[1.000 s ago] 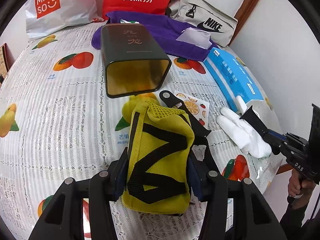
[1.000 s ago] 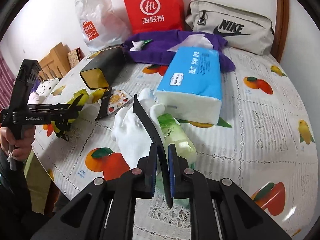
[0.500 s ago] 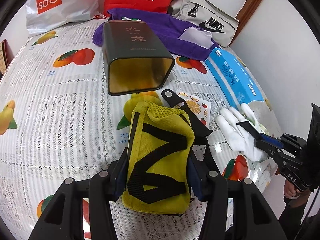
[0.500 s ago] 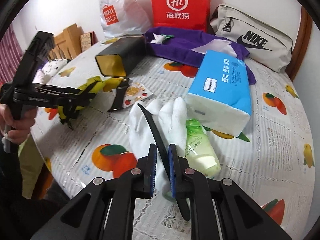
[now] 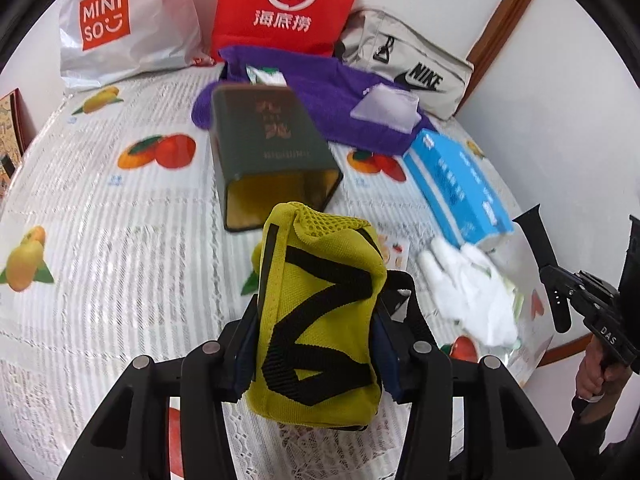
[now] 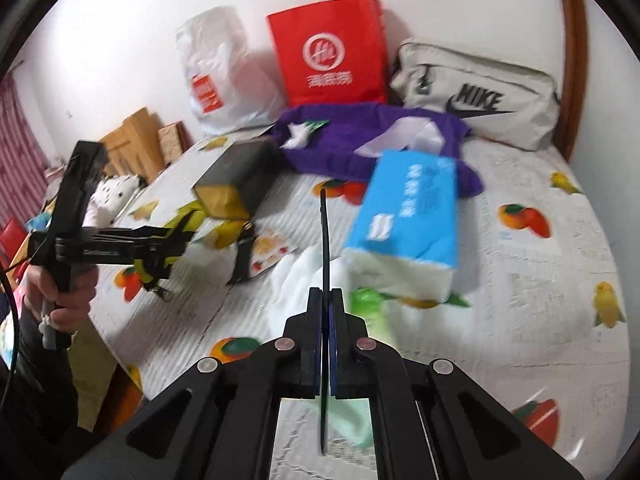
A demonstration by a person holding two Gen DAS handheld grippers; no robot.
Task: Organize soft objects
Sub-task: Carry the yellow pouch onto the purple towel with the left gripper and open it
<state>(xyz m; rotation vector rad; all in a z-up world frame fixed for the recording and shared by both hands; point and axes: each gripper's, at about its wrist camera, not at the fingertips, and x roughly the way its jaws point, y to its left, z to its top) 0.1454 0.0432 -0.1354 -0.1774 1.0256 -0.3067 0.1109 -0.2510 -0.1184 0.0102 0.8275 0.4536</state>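
My left gripper [image 5: 316, 320] is shut on a yellow pouch with black straps [image 5: 320, 308] and holds it above the table, just in front of the open mouth of a dark green tin box [image 5: 272, 160] lying on its side. My right gripper [image 6: 325, 296] is shut on a thin black watch strap [image 6: 325, 240], held edge-on above a white glove [image 6: 300, 280]. The strap [image 5: 540, 240] and glove [image 5: 468, 284] also show in the left wrist view. A second black strap [image 6: 242, 256] lies on the table.
A blue tissue pack [image 5: 456, 188] lies right of the box, a green wipes packet [image 6: 372, 304] under the glove. A purple cloth [image 5: 320, 92], red bag [image 5: 284, 4], Miniso bag [image 5: 120, 28] and Nike bag [image 5: 408, 68] stand along the back wall. The table's edge [image 6: 116, 344] is near left.
My left gripper has moved the yellow pouch forward and up toward the box mouth. My right gripper has lifted the black strap up off the white glove.
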